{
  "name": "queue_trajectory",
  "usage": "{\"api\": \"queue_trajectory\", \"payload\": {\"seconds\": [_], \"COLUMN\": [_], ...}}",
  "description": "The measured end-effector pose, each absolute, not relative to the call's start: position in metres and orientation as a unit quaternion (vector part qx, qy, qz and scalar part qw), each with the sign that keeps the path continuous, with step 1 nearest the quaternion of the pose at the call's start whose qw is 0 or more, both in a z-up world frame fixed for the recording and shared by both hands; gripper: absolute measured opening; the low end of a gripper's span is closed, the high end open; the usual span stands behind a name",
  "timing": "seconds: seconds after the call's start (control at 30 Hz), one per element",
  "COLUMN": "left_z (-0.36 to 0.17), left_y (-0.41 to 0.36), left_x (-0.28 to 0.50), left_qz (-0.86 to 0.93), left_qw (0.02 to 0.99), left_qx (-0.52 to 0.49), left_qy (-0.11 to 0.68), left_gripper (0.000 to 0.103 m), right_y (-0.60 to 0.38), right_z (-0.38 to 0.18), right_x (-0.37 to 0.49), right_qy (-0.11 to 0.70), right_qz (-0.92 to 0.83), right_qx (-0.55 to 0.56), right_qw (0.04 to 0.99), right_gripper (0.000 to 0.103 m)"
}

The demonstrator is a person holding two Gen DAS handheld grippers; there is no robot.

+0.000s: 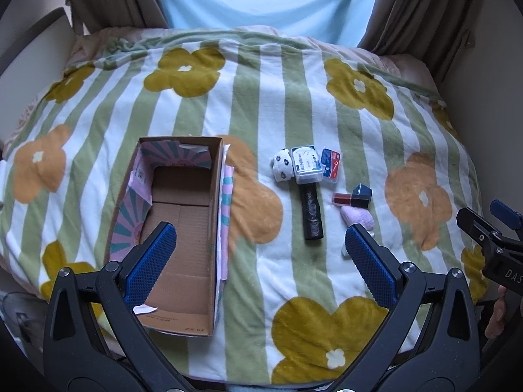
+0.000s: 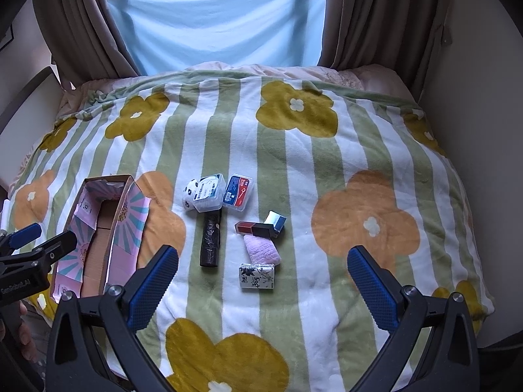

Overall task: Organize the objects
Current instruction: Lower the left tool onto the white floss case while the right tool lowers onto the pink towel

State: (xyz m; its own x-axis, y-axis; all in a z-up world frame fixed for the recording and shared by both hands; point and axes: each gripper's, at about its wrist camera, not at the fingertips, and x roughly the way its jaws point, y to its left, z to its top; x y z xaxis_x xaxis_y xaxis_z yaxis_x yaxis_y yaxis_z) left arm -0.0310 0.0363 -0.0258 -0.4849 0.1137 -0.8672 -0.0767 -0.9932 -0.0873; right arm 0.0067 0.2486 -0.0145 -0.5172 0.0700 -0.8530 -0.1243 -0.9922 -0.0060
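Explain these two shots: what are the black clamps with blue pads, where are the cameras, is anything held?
No robot: a person holds a hand-held gripper in each hand, each carrying a fisheye camera looking along its fingers. One picture comes from the left hand-held gripper, the other from the right hand-held gripper. Both are open and hold nothing. On the flowered blanket sit an empty cardboard box and a cluster of small items, including a black roll, a clear plastic case and a pink fuzzy piece.
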Motion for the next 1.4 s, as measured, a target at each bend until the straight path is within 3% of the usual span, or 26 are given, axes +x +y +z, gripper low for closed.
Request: {"api": "queue_trajectory", "payload": {"seconds": [0.57,1.27,1.4], "left_z": [-0.125,-0.224,-0.241], "left_y": [0.096,0.155,0.160], "left_x": [-0.084,-0.217,-0.236], "left_qz": [0.798,0.761,0.751], "left_qw": [0.059,0.070,0.074], "left_qx": [-0.600,-0.643,-0.653], "left_qy": [-0.024,-0.053,-0.060], "left_gripper": [0.102,0.102,0.096], "right_y": [0.288,0.292,0.289], "right_z": [-0.119,-0.236,-0.248], "right_x": [-0.026,-0.108,-0.114], "right_qy": [0.026,0.013,0.012], "right_qz": [0.819,0.781,0.775], "right_qx": [-0.574,-0.624,-0.631], "right_qw": [0.006,-0.035,-0.042], "right_gripper": [0.103,0.102,0.102]}}
